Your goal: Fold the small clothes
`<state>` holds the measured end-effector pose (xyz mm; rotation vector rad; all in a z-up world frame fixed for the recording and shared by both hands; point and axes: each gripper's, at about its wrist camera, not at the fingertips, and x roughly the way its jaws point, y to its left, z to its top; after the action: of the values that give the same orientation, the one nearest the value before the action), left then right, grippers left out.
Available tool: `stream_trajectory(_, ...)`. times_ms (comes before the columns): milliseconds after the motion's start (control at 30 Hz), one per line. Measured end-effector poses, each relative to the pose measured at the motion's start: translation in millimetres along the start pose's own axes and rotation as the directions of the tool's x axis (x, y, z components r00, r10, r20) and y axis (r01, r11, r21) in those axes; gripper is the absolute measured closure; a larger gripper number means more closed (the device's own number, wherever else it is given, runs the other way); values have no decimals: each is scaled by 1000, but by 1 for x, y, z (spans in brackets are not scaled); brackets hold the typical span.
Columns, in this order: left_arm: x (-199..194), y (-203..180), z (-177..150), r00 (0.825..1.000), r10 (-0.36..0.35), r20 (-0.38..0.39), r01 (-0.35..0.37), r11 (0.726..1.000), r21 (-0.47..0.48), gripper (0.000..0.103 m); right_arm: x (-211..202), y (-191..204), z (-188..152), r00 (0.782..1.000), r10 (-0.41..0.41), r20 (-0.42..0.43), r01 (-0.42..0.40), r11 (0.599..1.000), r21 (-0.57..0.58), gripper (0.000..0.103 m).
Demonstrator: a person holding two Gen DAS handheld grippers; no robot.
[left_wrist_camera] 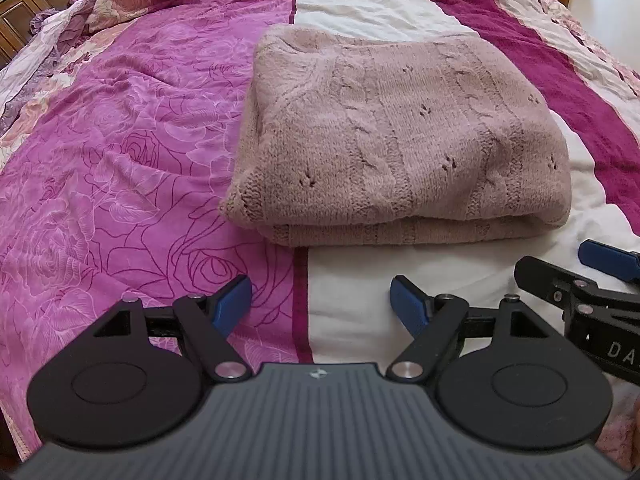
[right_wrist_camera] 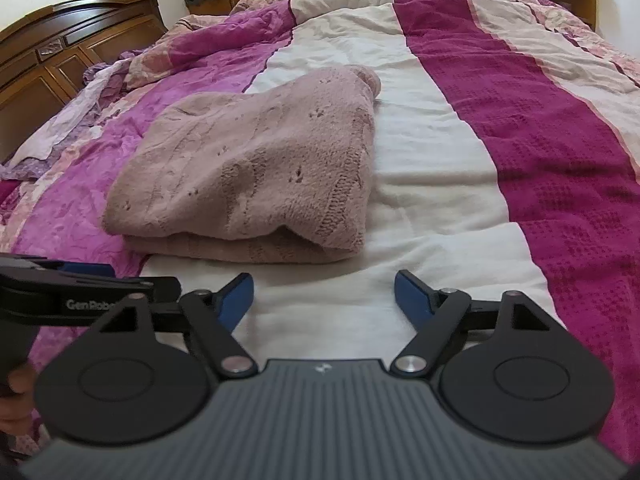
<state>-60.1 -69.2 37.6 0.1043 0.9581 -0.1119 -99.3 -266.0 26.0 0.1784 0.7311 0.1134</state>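
Folded dusty-pink cable-knit sweater (left_wrist_camera: 396, 140) lies as a thick, roughly rectangular bundle on the bed, straddling the seam where the magenta rose-print panel of the quilted bedspread (left_wrist_camera: 120, 160) meets its cream stripe. Its doubled layers show along the near edge, one slab of knit stacked on another, and small eyelet holes dot the upper face. From the right wrist view the same sweater (right_wrist_camera: 248, 168) sits left of centre, its far corner running up into a rounded bump (a sleeve or a collar, hard to say which), and its near right corner lifts slightly off the layer below. Beyond it the bedspread continues in a deep magenta waffle-textured band (right_wrist_camera: 520, 128) and pale pink edging, with rumpled bedding piled toward the carved dark wooden headboard (right_wrist_camera: 80, 40). Left gripper (left_wrist_camera: 322, 300), black with blue finger pads, hangs above the bedspread just short of the sweater's near edge, its fingers spread wide apart with nothing between them. Right gripper (right_wrist_camera: 324, 294) is of the same make and stands likewise, fingers wide apart and empty, over the cream stripe near the sweater's right corner. Each gripper shows at the edge of the other's view, just beside its neighbour, and neither touches the sweater.
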Motion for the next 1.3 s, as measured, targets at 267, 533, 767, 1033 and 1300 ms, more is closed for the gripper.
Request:
stream_trajectory(267, 0, 1, -1, 1000, 3, 1, -3, 1000, -12, 21, 0, 0, 0, 1000, 0, 0, 0, 1000, -2, 22)
stream_trajectory(533, -1, -1, -2, 1000, 8, 1, -8, 1000, -6, 21, 0, 1, 0, 1000, 0, 0, 0, 1000, -2, 22)
stream_trajectory(767, -1, -1, -2, 1000, 8, 2, -8, 1000, -5, 21, 0, 0, 0, 1000, -1, 0, 1, 1000, -2, 22)
stream_trajectory(1033, -1, -1, -2, 1000, 8, 2, -8, 1000, -5, 21, 0, 1, 0, 1000, -1, 0, 1, 1000, -3, 22)
stream_trajectory(1300, -1, -1, -2, 1000, 9, 2, -9, 1000, -2, 21, 0, 1, 0, 1000, -2, 0, 2, 1000, -4, 22)
